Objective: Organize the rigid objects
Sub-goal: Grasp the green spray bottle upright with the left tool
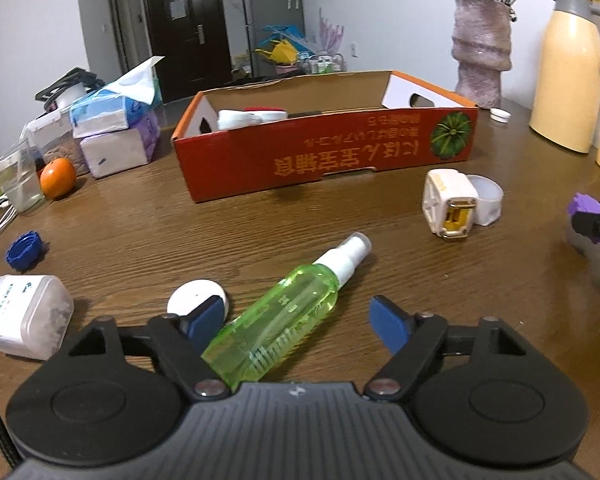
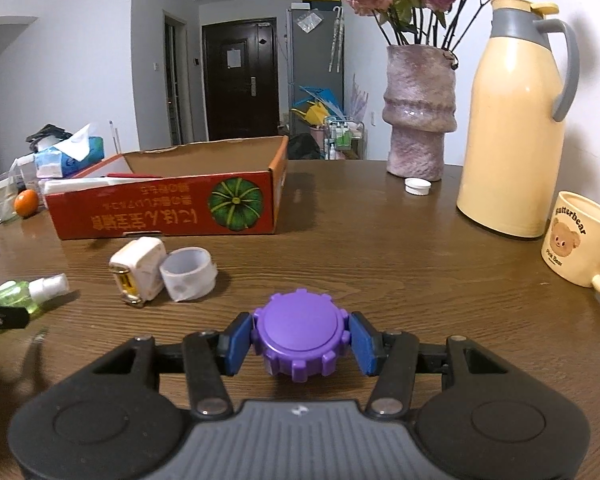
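table (image 2: 380,264): brown wood grain, slight gloss
spray bottle (image 1: 284,316): clear green plastic, smooth; white plastic nozzle
purple cap (image 2: 300,336): matt plastic, ribbed edge
box (image 1: 324,152): cardboard, printed red outside, raw brown inside
vase (image 2: 420,112): rough, mottled pink-grey surface
thermos jug (image 2: 516,120): smooth cream body, soft shine
mug (image 2: 576,240): glossy cream surface

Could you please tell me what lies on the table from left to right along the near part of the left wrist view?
White container → round white disc → green spray bottle, lying between the open fingers of the left gripper → white adapter → purple cap at the right edge.
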Available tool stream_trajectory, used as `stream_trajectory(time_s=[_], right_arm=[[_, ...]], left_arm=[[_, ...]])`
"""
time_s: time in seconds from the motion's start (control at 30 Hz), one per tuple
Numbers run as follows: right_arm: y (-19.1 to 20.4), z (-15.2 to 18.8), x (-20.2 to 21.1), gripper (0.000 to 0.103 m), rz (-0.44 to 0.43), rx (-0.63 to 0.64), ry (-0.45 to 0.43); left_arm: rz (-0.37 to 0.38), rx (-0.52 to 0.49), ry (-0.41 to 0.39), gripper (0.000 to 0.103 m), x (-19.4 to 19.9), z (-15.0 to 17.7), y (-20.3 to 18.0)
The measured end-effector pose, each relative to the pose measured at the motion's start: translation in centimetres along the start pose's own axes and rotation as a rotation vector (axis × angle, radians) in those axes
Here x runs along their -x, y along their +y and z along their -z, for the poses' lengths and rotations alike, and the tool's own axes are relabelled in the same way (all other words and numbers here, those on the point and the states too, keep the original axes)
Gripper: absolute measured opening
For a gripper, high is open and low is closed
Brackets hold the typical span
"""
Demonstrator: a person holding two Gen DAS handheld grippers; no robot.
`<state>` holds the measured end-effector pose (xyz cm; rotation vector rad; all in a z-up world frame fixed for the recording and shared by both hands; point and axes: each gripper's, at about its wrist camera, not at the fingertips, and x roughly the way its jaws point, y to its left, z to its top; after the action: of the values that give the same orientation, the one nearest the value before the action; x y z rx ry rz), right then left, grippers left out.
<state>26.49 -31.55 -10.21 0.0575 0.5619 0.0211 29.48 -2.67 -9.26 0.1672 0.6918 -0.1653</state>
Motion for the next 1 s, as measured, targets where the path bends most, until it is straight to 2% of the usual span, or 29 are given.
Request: stream_trajectory(time_s=[0.2, 0.53, 0.67, 1.0], right_arm=[[0.9, 0.1, 0.3, 0.052, -0.021, 0.012, -0.008], [1.6, 0.2, 0.7, 0.052, -0.041, 0.022, -0.014], [1.7, 0.2, 0.7, 0.052, -0.044, 0.024, -0.014], [1.8, 0.3, 0.7, 0.052, -0.046, 0.023, -0.014]], left_arm=[[0.027, -0.036, -0.008, 0.060, 0.3, 0.1, -0.7], [0.093, -0.024, 0.036, 0.045, -0.5, 0.2, -0.6], [0.111, -0.027, 0.032, 0.032, -0.3, 0.3, -0.8], [0.119, -0.030, 0.025, 0.032, 0.0, 0.2, -1.1]])
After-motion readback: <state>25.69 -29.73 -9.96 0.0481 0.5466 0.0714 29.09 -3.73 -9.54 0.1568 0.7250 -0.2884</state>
